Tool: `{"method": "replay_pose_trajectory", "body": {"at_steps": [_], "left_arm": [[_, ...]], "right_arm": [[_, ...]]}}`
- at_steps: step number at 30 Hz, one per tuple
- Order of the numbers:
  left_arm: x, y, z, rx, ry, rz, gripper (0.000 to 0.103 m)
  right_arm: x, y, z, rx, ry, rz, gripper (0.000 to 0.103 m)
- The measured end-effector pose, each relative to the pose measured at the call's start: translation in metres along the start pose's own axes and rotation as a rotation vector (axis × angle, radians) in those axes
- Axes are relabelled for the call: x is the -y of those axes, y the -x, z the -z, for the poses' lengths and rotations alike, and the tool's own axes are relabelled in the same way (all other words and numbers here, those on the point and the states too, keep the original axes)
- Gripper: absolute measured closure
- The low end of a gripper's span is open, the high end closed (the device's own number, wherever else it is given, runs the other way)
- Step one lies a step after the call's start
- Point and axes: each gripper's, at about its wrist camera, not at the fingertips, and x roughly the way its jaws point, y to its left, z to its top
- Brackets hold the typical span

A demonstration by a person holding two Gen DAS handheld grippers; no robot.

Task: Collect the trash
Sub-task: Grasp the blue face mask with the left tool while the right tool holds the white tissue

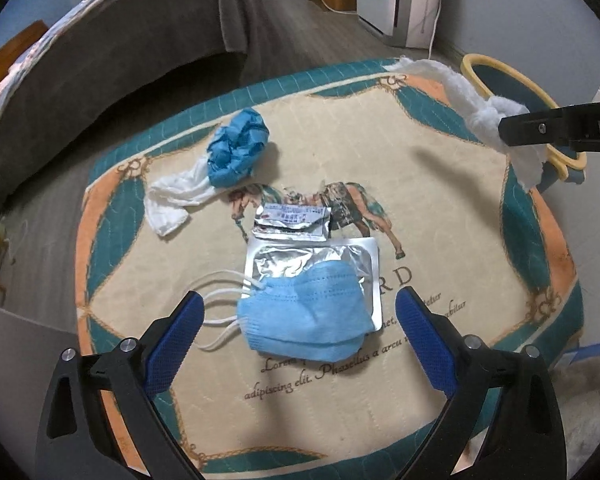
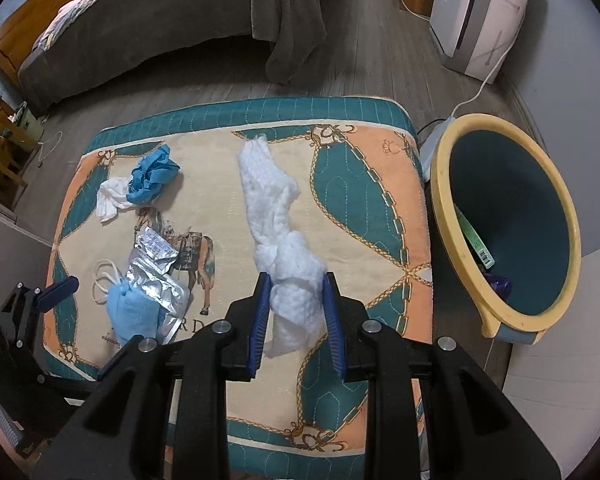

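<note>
Step in hand: disposal. Right tongs [image 2: 296, 312] clamp the white wadding [image 2: 276, 216] above the mat [image 2: 364, 184]. Left tongs [image 1: 300, 320] stand wide over the face mask [image 1: 304, 320]. Next: carry wadding over the bin [image 2: 452, 208], then release.

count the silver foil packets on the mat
2: a small printed foil sachet near the horse picture, and a larger foil pouch just below it, partly under the blue face mask. More could hide beneath.
</note>
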Motion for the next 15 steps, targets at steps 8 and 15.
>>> {"method": "replay_pose_trajectory", "body": {"at_steps": [8,15], "left_arm": [[0.006,-0.013,0.002,-0.064,-0.015,0.038,0.055],[0.008,-0.002,-0.002,-0.031,-0.026,0.081,0.078]], "right_arm": [[-0.002,0.001,0.0,0.002,0.025,-0.007,0.077],[0.001,0.004,0.0,0.008,0.021,-0.011,0.077]]}}
